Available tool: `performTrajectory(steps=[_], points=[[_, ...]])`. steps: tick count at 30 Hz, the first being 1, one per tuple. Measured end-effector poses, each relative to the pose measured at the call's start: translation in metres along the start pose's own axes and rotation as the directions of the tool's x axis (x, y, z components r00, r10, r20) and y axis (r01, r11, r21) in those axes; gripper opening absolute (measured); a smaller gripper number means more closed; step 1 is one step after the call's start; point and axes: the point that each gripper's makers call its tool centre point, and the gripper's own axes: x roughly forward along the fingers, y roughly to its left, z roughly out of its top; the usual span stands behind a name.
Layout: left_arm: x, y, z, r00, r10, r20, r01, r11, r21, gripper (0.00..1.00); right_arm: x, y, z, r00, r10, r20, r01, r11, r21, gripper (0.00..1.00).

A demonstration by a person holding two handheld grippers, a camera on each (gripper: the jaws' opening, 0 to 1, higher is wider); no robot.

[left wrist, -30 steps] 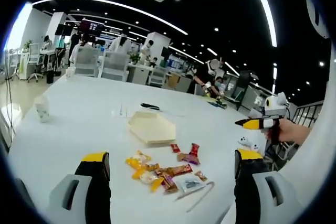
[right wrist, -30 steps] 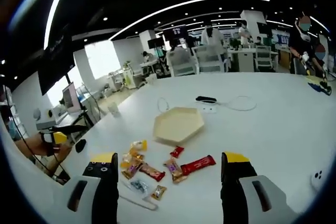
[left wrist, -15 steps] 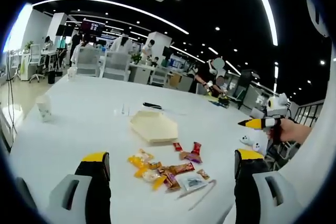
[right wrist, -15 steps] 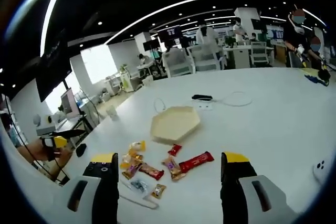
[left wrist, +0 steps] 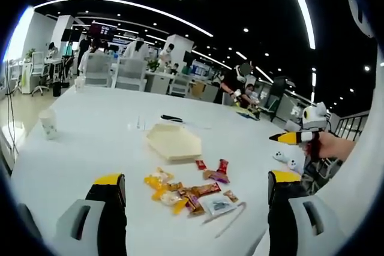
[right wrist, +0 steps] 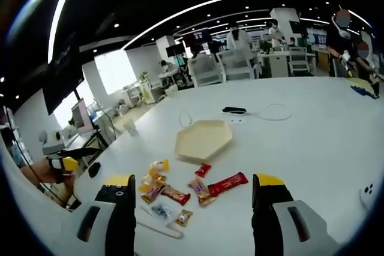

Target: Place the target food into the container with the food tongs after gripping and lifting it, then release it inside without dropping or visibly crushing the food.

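Pale cardboard-coloured, the hexagonal container (left wrist: 174, 141) is lying flat on the glossy white worktop (left wrist: 78, 148), just beyond the crinkly wrapped snacks (left wrist: 186, 193). The clear food tongs (left wrist: 225, 220) are lying beside them. Left tool (left wrist: 195, 191) and right tool (right wrist: 195, 191) are both hovering, jaws apart, holding nothing. Little is changing since earlier, save slight camera drift.

Left gripper (left wrist: 195, 193) and right gripper (right wrist: 195, 193) look alike: black jaws with yellow tips. Each jaw rises from a grey housing with a dark slot.
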Motion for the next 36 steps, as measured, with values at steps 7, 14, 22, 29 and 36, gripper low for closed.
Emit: performTrajectory(steps=[7, 14, 22, 29, 36], points=[[-0.002, 0.009, 0.003, 1.0, 0.012, -0.003, -0.012, 1.0, 0.014, 0.99, 0.001, -0.001, -0.002, 1.0, 0.003, -0.005, -0.003, 1.0, 0.003, 0.81], [0.003, 0.002, -0.005, 1.0, 0.004, -0.021, -0.003, 1.0, 0.025, 0.99, 0.002, -0.002, -0.004, 1.0, 0.006, -0.011, -0.006, 1.0, 0.005, 0.8], [0.006, -0.003, -0.019, 0.997, -0.016, -0.074, 0.021, 0.998, 0.065, 0.99, 0.004, 0.003, -0.008, 1.0, 0.012, -0.023, -0.012, 1.0, 0.008, 0.8], [0.008, 0.004, -0.03, 0.993, -0.013, -0.113, 0.025, 0.994, 0.106, 0.99, 0.005, 0.004, -0.014, 0.999, 0.015, -0.036, -0.014, 1.0, 0.009, 0.8], [0.013, 0.005, -0.037, 0.991, -0.004, -0.13, 0.02, 0.993, 0.119, 0.99, 0.008, 0.006, -0.022, 0.998, 0.046, -0.038, -0.046, 0.999, 0.009, 0.76]])
